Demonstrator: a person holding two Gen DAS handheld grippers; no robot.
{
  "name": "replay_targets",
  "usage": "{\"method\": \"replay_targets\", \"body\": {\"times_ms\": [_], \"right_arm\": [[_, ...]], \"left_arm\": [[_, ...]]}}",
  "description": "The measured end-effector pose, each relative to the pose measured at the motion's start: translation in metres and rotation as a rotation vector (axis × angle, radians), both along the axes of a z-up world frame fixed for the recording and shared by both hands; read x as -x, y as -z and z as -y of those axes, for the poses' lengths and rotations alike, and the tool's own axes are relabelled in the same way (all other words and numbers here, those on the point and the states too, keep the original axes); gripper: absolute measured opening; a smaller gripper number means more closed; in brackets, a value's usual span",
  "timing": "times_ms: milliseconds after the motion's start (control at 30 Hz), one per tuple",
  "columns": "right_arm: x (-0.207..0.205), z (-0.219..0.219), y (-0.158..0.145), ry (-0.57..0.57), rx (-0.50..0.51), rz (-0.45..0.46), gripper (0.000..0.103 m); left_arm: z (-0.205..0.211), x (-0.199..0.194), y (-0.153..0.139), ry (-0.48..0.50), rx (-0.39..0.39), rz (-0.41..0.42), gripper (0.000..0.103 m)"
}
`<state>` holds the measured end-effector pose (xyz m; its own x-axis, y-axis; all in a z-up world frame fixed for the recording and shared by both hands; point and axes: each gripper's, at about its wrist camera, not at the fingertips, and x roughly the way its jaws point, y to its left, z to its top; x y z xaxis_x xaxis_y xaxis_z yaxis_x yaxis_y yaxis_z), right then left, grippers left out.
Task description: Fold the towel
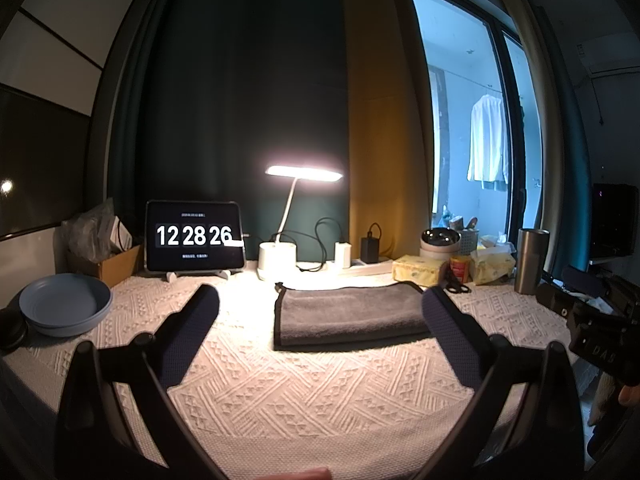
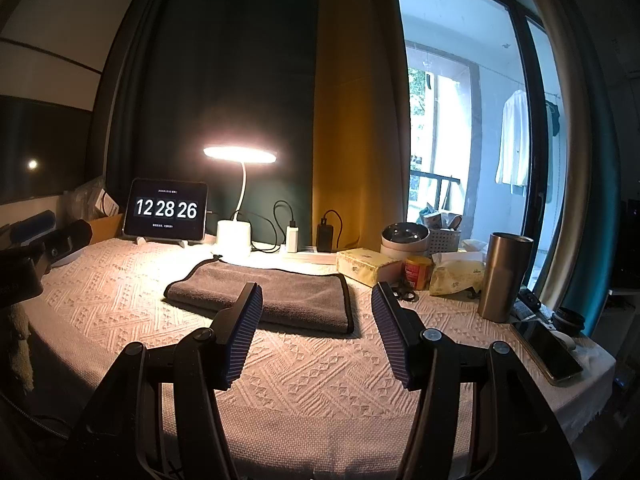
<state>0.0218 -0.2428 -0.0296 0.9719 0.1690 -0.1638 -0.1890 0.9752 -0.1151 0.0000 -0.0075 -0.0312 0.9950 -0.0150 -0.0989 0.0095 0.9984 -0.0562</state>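
While both of your claws hang above the near edge of the bench, the grey towel lies flat toward the far middle of the bench, just in front of the lit desk lamp. It already looks folded at least once, with a dark trimmed edge running along its left and near sides, though the low light makes the number of layers hard to judge.

Your left claw has its fingers spread wide apart and holds nothing. Your right claw is also spread wide and empty. Neither touches the towel.

Judging by this, the step in hand is either a further fold or the finish. If you fold again, bring each claw down to a corner on one short side of the towel. Pinch all layers together, not only the top one. Keep the tips shallow so they do not snag the knitted white cloth that covers the bench.

Lift both corners evenly and carry them across to the opposite edge. Match the trimmed borders before you let go.

Mind the neighbours. A steel tumbler, scissors and tissue packs crowd the far right corner. Blue bowls sit at the left edge, and a tablet clock stands at the far left.
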Motion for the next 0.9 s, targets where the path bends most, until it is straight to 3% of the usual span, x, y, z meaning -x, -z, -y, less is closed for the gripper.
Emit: {"method": "replay_targets", "body": {"times_ms": [900], "right_arm": [[-0.0015, -0.0008, 0.0021, -0.006, -0.003, -0.005, 0.06]], "left_arm": [[0.0019, 0.003, 0.0031, 0.003, 0.008, 0.008, 0.102]]}}
